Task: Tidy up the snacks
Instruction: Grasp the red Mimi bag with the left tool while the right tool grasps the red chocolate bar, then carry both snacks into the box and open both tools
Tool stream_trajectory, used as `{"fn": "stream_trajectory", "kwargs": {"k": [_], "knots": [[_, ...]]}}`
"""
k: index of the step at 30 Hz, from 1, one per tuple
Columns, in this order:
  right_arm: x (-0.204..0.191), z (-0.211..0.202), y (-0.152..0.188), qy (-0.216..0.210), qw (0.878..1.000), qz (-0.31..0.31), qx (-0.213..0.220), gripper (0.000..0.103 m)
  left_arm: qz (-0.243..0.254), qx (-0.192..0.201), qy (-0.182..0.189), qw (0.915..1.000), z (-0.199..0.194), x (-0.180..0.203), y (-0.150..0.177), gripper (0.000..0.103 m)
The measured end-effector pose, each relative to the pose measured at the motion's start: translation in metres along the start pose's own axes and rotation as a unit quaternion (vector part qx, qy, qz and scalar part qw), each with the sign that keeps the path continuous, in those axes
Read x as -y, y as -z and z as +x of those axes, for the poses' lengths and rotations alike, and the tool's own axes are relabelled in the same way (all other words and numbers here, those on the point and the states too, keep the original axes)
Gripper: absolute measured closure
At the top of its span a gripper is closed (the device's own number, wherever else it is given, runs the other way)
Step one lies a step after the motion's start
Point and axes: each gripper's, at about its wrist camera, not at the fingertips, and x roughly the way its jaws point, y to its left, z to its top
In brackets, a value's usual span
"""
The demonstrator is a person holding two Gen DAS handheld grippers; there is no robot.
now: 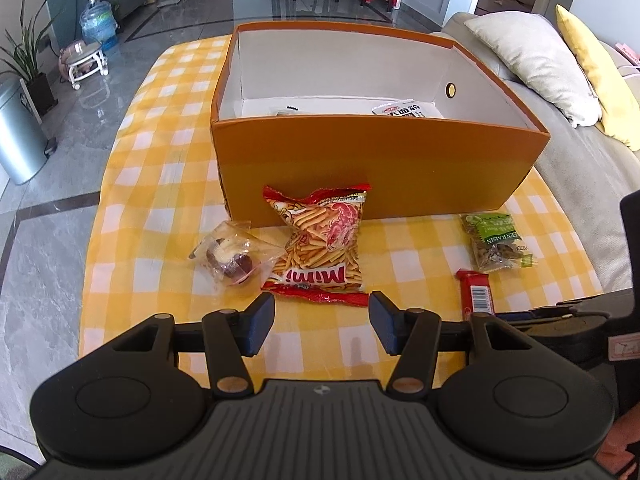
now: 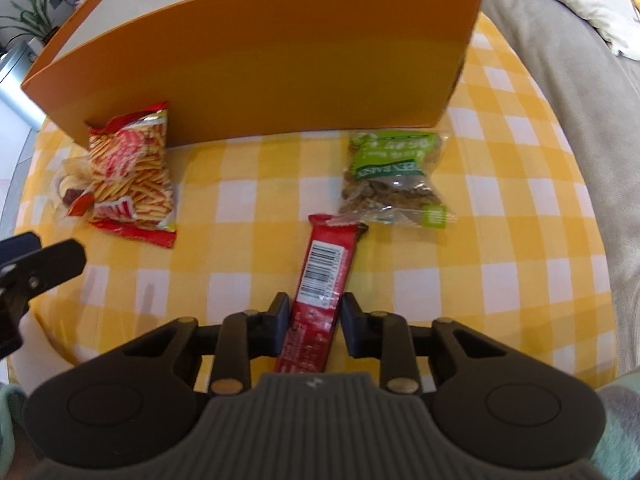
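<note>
An orange box (image 1: 376, 168) stands open on the yellow checked tablecloth (image 1: 160, 152), with a white snack packet (image 1: 404, 110) inside. In front of it lie a red Mimi chips bag (image 1: 320, 244), a clear-wrapped cake (image 1: 232, 258), a green raisin bag (image 1: 494, 246) and a red bar (image 1: 476, 296). My left gripper (image 1: 322, 312) is open and empty just short of the chips bag. My right gripper (image 2: 314, 312) straddles the red bar (image 2: 320, 280); the jaws sit close on both sides of it, a thin gap showing on the right. The chips (image 2: 132, 172) and raisins (image 2: 392, 176) lie beyond.
A grey sofa (image 1: 592, 208) with a white pillow (image 1: 536, 64) and a yellow pillow (image 1: 600, 76) borders the table's right side. A metal bin (image 1: 18, 136), plants and a water jug (image 1: 98, 20) stand on the floor to the left. The left gripper shows at the right view's left edge (image 2: 40, 264).
</note>
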Motion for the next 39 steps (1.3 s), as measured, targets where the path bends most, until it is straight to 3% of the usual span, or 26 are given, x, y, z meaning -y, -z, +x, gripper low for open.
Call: {"fn": "stream_trajectory", "kwargs": {"k": [4,8,20,21,22,24,30,39], "knots": [[-0.006,-0.002,0.002,-0.027,0.999,-0.015,0.008,0.082,0.013,0.008,0.006,0.9999,0.005,0.004,-0.001,0.035],[-0.007,-0.001,-0.002,-0.025,0.999,-0.023,0.014,0.082,0.020,0.016,0.009,0.9996,0.016,0.007,-0.008,0.031],[-0.011,0.005,-0.006,-0.030,0.999,-0.030,0.031,0.081,0.070,0.031,-0.039,0.9963,0.053,0.025,-0.013,0.033],[-0.012,0.005,-0.006,-0.029,0.999,-0.031,0.032,0.081,0.071,0.028,-0.042,0.9962,0.056,0.026,-0.013,0.036],[-0.012,0.005,-0.006,-0.029,0.999,-0.033,0.033,0.081,0.071,0.024,-0.043,0.9962,0.059,0.026,-0.012,0.049],[-0.013,0.004,-0.005,-0.027,0.998,-0.035,0.035,0.081,0.073,0.022,-0.048,0.9959,0.062,0.027,-0.011,0.056],[-0.013,0.000,-0.002,-0.027,0.998,-0.035,0.036,0.081,0.075,0.030,-0.049,0.9956,0.058,0.029,-0.008,0.062],[-0.008,-0.002,-0.003,-0.037,0.999,-0.020,0.031,0.082,0.062,0.008,-0.033,0.9975,0.035,0.033,-0.003,0.063]]}}
